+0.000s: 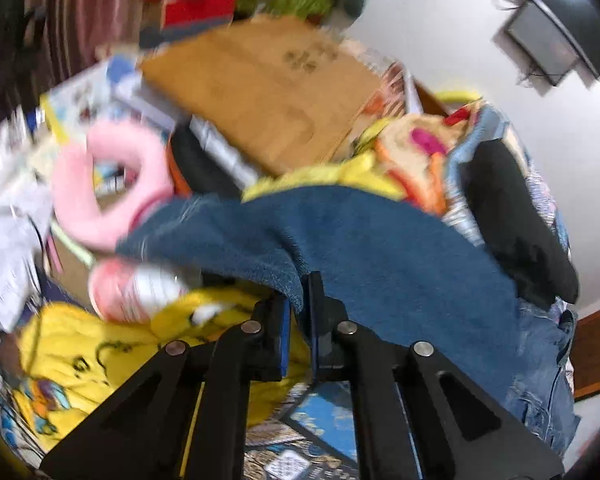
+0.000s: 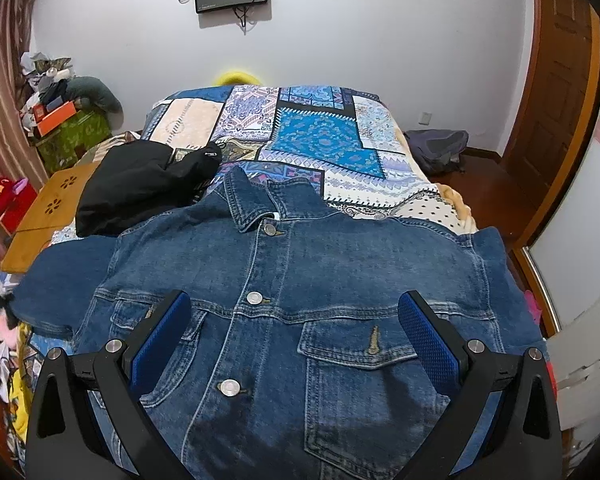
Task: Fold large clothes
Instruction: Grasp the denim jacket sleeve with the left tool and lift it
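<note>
A blue denim jacket (image 2: pixel 300 272) lies front side up, buttoned, across the near end of the bed (image 2: pixel 320 136), collar towards the far wall. In the left wrist view its sleeve (image 1: pixel 380 256) drapes off the bed's side, and my left gripper (image 1: pixel 300 308) is shut on the sleeve's lower edge, cloth pinched between the blue pads. The picture there is blurred. My right gripper (image 2: pixel 296 300) hangs open just above the jacket's chest, its fingers spread to either side of the pockets with nothing gripped.
A black garment (image 2: pixel 140 188) lies on the bed left of the collar. Beside the bed stand a wooden folding table (image 2: pixel 48 208), a pink ring cushion (image 1: pixel 112 188), yellow printed fabric (image 1: pixel 100 352) and piled clutter. A backpack (image 2: pixel 440 148) and a wooden door (image 2: pixel 556 100) are at the right.
</note>
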Demonstrator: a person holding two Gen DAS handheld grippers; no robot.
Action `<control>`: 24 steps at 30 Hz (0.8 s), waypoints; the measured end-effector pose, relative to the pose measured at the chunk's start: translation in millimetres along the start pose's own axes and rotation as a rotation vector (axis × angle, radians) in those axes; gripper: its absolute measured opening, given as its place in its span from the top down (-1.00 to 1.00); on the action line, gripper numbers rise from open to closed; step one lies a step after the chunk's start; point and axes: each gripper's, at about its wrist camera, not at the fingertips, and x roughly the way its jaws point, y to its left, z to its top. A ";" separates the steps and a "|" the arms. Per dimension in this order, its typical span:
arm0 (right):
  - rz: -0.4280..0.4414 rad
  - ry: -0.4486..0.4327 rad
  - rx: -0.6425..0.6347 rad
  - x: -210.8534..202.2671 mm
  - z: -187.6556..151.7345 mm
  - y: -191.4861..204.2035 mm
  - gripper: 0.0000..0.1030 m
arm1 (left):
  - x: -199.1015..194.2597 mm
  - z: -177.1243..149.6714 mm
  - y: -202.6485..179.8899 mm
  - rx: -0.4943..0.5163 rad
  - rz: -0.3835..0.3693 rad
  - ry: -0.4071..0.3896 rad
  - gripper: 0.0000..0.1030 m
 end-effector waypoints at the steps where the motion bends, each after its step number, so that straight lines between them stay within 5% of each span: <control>1: 0.001 -0.003 0.001 -1.4 0.0 -1.7 -0.99 | -8.3 4.2 -6.8 0.020 -0.005 -0.025 0.92; 7: 0.004 -0.027 -0.001 -8.8 1.3 -13.7 -0.99 | -84.6 21.0 -90.8 0.182 -0.145 -0.202 0.94; 13: 0.007 -0.060 -0.022 -13.8 3.2 -25.7 -0.99 | -139.3 8.0 -189.1 0.328 -0.360 -0.268 0.94; 18: 0.027 -0.071 -0.025 -15.2 2.9 -38.4 -0.99 | -149.3 -33.1 -273.4 0.496 -0.464 -0.235 0.94; 24: 0.020 -0.064 -0.027 -15.4 -5.4 -52.6 -0.99 | -122.1 -106.1 -345.4 0.648 -0.535 -0.073 0.94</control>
